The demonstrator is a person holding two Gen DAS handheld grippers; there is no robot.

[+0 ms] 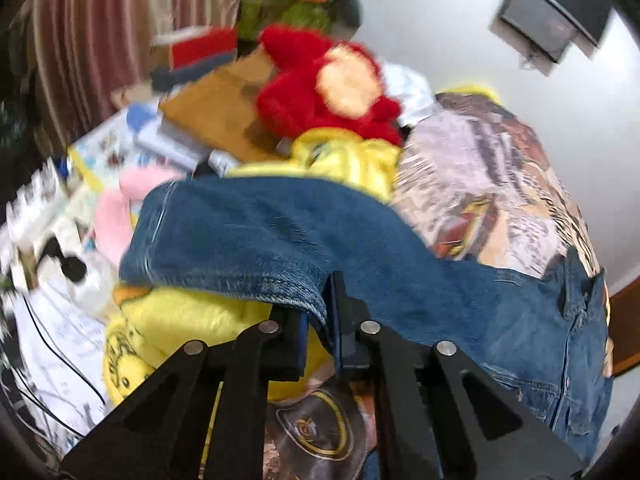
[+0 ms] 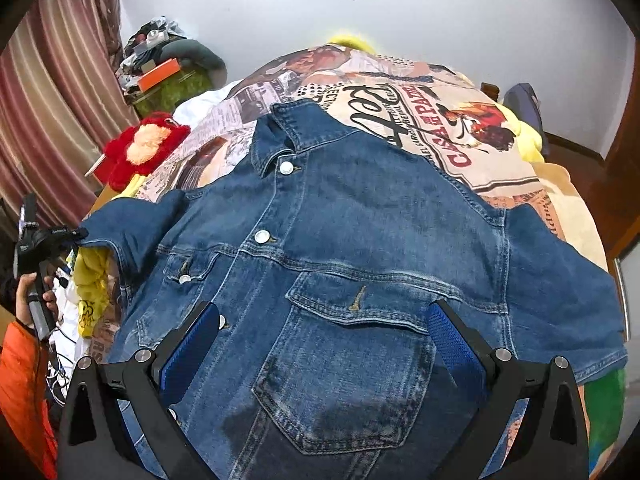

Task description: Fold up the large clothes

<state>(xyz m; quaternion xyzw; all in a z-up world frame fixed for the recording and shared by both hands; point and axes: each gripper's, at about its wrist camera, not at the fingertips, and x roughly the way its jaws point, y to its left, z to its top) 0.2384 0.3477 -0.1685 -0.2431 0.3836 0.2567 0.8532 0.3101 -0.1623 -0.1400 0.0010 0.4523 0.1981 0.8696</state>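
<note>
Jacket (image 2: 360, 248) barely started: one sleeve lifted, no fold laid yet.

Denim lies front-up and spread across the printed bedspread (image 2: 440, 128), collar at 12 o'clock, buttons fastened down the placket, chest pocket flat in the middle. Its sleeve at 9 o'clock (image 2: 120, 236) is raised off the bed, the cuff hem pinched between the pressed-together fingers of the left gripper (image 1: 320, 320); the other sleeve at 3 o'clock lies flat and untouched. Right gripper (image 2: 324, 340) hovers over the pocket with fingers spread wide, holding nothing. By my reading, both sleeves must yet go inward and the body be doubled over. Beyond, at 10 o'clock, a red plush (image 2: 140, 148) and yellow cloth (image 2: 92, 276) crowd the bed's edge.
</note>
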